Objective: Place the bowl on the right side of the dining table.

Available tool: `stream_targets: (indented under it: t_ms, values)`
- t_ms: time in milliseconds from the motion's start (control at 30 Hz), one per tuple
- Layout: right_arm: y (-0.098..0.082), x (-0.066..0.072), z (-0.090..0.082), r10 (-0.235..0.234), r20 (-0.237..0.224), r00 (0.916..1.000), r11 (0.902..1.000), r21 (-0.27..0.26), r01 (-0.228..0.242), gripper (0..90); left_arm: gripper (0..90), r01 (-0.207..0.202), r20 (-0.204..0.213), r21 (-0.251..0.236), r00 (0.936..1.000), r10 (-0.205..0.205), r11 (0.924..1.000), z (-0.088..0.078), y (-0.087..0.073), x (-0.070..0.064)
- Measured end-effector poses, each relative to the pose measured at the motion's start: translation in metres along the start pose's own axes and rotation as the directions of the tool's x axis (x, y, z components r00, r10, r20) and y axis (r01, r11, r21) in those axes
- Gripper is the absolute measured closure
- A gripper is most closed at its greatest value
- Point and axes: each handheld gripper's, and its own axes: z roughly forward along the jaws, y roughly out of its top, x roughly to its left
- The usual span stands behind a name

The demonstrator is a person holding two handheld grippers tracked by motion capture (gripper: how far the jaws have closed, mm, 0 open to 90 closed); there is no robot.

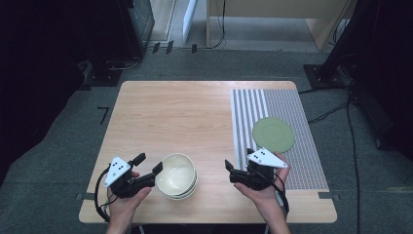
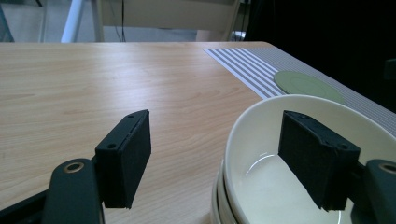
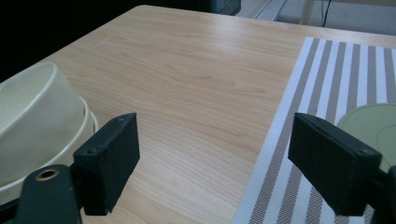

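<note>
Left tongs [image 1: 150, 164], held in the left hand [image 1: 127, 195] low at the near left, point rightward with jaws parted. Right tongs [image 1: 238, 165], cupped from below in the right hand [image 1: 265, 187] at the near right, point leftward, jaws parted with nothing between them. Both forearms enter from the near edge; the wrists appear roughly level
</note>
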Motion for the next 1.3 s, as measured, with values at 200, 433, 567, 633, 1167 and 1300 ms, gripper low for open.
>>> stream_targets:
  t_ms: [200, 433, 567, 633, 1167, 1300]
  values:
    - [0.001, 0.012, 0.001, -0.011, -0.034, 0.9994, 0.9996, -0.026, 0.01, 25.7, 36.3, -0.016, 0.021, 0.047, 0.9997, 0.015, 0.9988, 0.004, -0.002, -0.002]
    - [0.0, 0.02, 0.005, 0.012, -0.071, 0.9974, 0.9991, -0.039, -0.015, 34.6, 43.1, -0.026, 0.011, 0.099, 0.9996, 0.025, 0.9948, 0.01, -0.005, -0.005]
    - [0.0, 0.026, 0.008, 0.011, -0.084, 0.9964, 0.9994, -0.03, -0.014, 37.4, 49.4, -0.03, -0.004, 0.12, 0.9995, 0.03, 0.9923, 0.014, -0.007, -0.01]
    - [0.0, 0.029, 0.009, 0.008, -0.087, 0.9961, 0.9995, -0.029, -0.01, 38.4, 51.9, -0.031, -0.009, 0.129, 0.9994, 0.033, 0.9911, 0.015, -0.006, -0.011]
    - [0.019, 0.048, 0.022, -0.029, -0.156, 0.9874, 0.9994, -0.02, 0.027, 46.6, 76.7, -0.062, -0.031, 0.216, 0.997, 0.071, 0.9745, 0.03, 0.003, -0.015]
    - [0.016, 0.056, 0.029, -0.058, -0.177, 0.9826, 0.9983, -0.005, 0.058, 47.4, 78.1, -0.097, -0.035, 0.222, 0.9936, 0.107, 0.9701, 0.032, 0.003, -0.017]
